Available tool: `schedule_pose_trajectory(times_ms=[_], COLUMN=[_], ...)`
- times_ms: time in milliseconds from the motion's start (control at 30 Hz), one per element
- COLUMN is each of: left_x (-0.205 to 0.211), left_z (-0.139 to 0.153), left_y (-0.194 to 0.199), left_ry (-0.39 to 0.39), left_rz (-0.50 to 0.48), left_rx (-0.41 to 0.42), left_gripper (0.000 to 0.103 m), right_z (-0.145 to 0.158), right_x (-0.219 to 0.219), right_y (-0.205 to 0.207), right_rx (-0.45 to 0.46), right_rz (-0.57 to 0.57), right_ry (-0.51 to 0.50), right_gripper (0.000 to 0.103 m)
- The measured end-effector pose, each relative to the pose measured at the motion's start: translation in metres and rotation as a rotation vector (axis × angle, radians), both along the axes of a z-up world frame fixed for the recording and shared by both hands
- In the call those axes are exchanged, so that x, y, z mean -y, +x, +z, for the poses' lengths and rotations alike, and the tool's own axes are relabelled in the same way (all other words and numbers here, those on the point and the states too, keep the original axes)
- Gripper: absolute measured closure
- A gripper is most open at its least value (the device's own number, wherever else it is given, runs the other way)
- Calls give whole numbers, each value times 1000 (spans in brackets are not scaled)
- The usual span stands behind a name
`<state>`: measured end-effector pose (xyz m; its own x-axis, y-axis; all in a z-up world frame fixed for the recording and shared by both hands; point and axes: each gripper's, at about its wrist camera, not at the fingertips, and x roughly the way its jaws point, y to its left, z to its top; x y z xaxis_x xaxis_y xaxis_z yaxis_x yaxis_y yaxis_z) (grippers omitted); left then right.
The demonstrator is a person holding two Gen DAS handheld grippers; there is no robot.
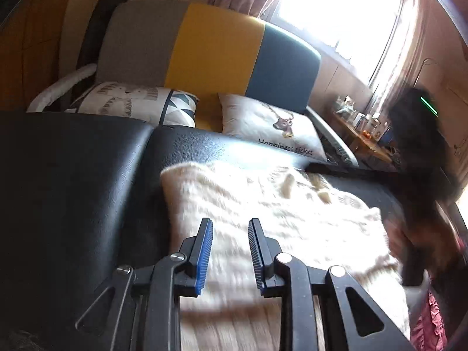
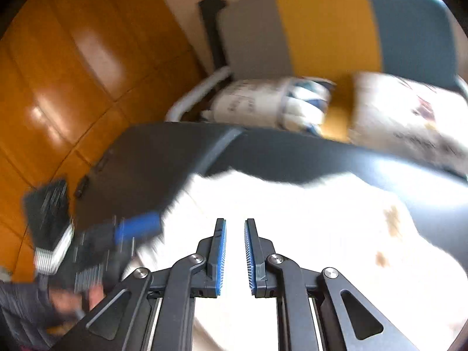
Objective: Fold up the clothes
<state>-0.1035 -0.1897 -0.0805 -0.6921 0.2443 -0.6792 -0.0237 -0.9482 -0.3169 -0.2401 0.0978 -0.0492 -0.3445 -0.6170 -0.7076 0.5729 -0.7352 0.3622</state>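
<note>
On the black bench (image 1: 87, 158) the cream sweater (image 1: 263, 204) runs lengthwise away; left gripper (image 1: 230, 228) and right gripper (image 2: 235, 228) both gape empty; only the right view shows wooden floor (image 2: 73, 73).

R gripper (image 2: 235, 225) jaws apart, empty, over white garment (image 2: 292, 219) — L gripper (image 2: 137, 228) blurred at left.

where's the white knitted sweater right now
The white knitted sweater lies spread on the black leather surface, directly ahead of both open grippers in each wrist view, with the white deer-print pillow behind it.
</note>
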Motion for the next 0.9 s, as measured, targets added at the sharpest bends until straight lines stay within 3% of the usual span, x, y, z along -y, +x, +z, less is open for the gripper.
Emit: schedule_pose_trajectory(times_ms=[67,167,300,367,533,600,667,900], left_x=[2,-1,-5,-8,-16,-24,-32,-36], left_z=[-16,-19,-22,-23,-5,-3,-8,-18], left_y=[-21,-19,-13,-10,28,49,60,65], left_ry=[-5,-32,-70,-89,-117,-141,-173,-199], left_rz=[21,27,32,35,23,1,-14,2], left_rx=[70,73,68,65,-13,-32,-39,-14], left_gripper=[78,78,78,78,77,76,76,76], right_z=[-13,-50,-71,-66,-34,-33,-38,-67], right_x=[-38,-93,-142,-147,-158,-161,-169,-208], right_y=[20,37,49,54,92,105,118,118], right_rx=[17,65,112,116,33,18,40,107], right_rz=[-80,-226,-360,-401,-408,-405,-429,-627], right_ry=[39,98,-137,-173,-201,-184,-186,-328], right_gripper=[90,92,103,103,87,75,52,50])
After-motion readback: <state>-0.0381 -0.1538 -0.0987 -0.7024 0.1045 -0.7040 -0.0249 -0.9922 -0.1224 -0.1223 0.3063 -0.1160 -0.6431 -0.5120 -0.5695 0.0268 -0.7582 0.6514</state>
